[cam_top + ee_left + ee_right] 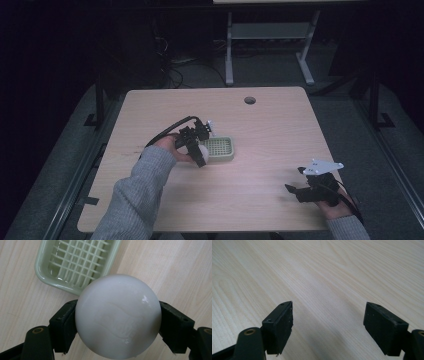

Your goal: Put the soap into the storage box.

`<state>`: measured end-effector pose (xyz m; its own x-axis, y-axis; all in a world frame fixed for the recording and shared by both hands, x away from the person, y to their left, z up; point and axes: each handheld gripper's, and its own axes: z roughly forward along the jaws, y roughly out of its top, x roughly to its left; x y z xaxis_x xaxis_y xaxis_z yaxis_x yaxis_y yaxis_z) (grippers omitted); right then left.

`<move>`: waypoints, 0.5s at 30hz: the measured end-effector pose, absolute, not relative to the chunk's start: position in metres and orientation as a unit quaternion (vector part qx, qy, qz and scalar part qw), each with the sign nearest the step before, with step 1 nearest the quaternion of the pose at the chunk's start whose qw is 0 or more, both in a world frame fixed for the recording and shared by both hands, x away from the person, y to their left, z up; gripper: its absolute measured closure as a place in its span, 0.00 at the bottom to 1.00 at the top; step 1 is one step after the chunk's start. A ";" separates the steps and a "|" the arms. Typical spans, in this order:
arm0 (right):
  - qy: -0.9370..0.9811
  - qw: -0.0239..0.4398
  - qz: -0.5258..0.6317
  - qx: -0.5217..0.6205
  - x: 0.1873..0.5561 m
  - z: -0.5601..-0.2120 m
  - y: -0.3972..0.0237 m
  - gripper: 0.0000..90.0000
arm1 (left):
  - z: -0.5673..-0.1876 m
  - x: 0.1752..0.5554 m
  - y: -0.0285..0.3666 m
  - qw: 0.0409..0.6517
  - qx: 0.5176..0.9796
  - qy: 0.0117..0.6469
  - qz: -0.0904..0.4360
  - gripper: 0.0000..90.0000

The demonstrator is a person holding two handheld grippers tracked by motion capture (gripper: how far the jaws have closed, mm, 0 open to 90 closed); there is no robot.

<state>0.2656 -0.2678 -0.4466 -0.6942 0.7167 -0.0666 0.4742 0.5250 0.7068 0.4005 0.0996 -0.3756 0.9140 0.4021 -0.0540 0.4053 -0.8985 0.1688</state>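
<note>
Item: white ball (117, 316), smooth, rigid, likely slippery, pinched at its widest in my left claw (117, 322) beside green tray (75, 263); right claw (328, 325) agape, empty.

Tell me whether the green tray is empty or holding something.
Empty: the green tray shows bare grid; the white ball is clamped in the left gripper beside it.

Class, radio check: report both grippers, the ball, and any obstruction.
Left gripper shut on white ball, beside green tray. Right gripper open over bare table. Nothing in the way.
</note>
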 end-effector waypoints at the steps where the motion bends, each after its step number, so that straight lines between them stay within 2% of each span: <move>1: 0.855 0.177 0.341 0.348 0.265 -0.447 -0.268 0.26 | -0.376 0.402 0.099 0.092 0.974 0.207 -0.008 0.26; 15: 0.855 0.184 0.341 0.344 0.266 -0.446 -0.268 0.26 | -0.373 0.414 0.086 0.088 0.974 0.207 -0.008 0.26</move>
<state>0.2655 -0.2681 -0.4457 -0.6959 0.7136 -0.0807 0.4619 0.5308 0.7105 0.4137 0.0855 -0.3729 0.9146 0.4012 -0.0513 0.4039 -0.8991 0.1687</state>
